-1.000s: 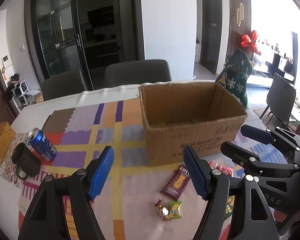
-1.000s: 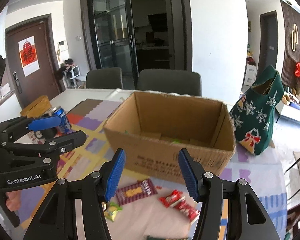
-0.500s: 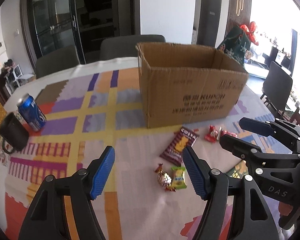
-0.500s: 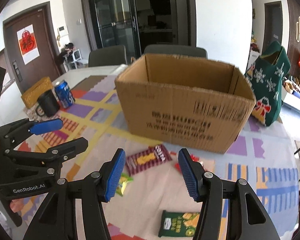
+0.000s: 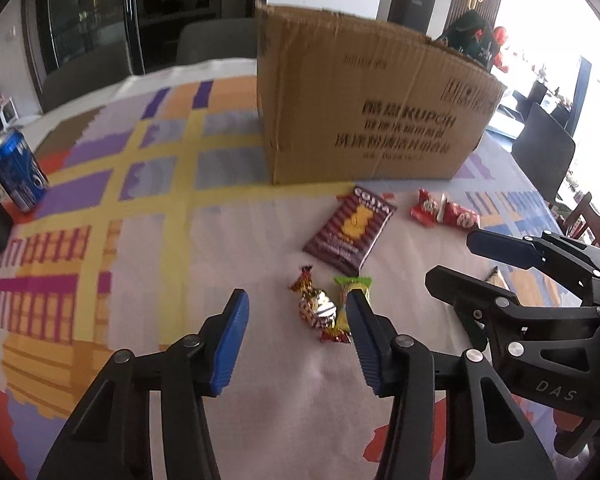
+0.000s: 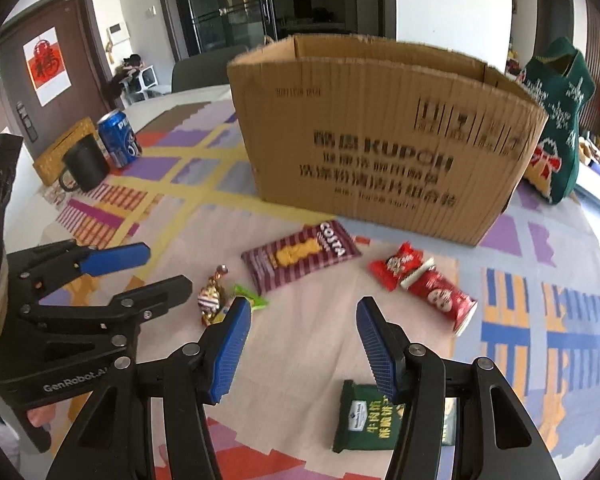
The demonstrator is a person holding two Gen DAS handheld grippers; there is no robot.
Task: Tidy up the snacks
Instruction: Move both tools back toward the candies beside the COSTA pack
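Home dining room, tablecloth, chairs, front door

Hidden behind the brown cardboard box's near wall: its contents. Partly covered by a blue fingertip: green foil snack packet.

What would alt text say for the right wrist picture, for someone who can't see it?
An open right gripper hovers over loose snacks on a patterned tablecloth: a Costa biscuit pack, red wrappers, a green packet. Behind stands an open cardboard box.
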